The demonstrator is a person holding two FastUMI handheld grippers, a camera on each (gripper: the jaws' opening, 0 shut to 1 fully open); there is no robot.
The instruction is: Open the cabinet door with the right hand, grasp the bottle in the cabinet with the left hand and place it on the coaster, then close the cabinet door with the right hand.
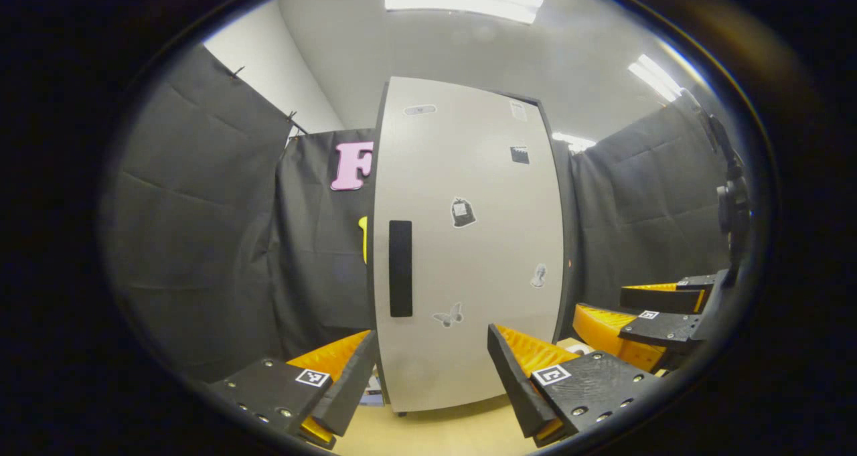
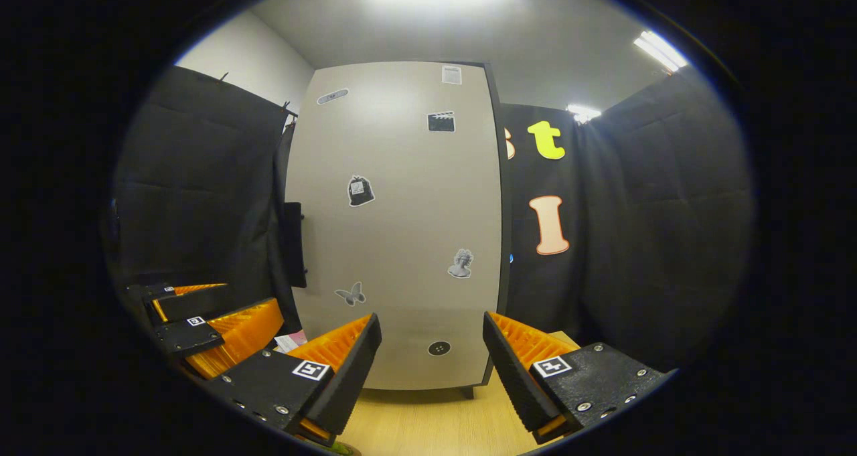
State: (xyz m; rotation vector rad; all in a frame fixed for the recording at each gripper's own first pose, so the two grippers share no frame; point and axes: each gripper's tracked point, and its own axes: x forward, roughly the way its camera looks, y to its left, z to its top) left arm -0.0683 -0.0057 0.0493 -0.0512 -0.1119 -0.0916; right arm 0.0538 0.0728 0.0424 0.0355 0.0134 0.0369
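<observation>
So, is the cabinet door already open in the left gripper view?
No, the cabinet door sits shut and flat, its black handle untouched, with no gripper on it.

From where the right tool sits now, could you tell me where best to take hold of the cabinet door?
Grip the handle, the dark upright bar at the door's left edge. It stands proud of the panel, so the open right tool can probably close across it from the front, fingers on either side. The rest of the door is flat, offering no hold.

No readable text on the cabinet door (image 1: 469, 242) stickers
</observation>
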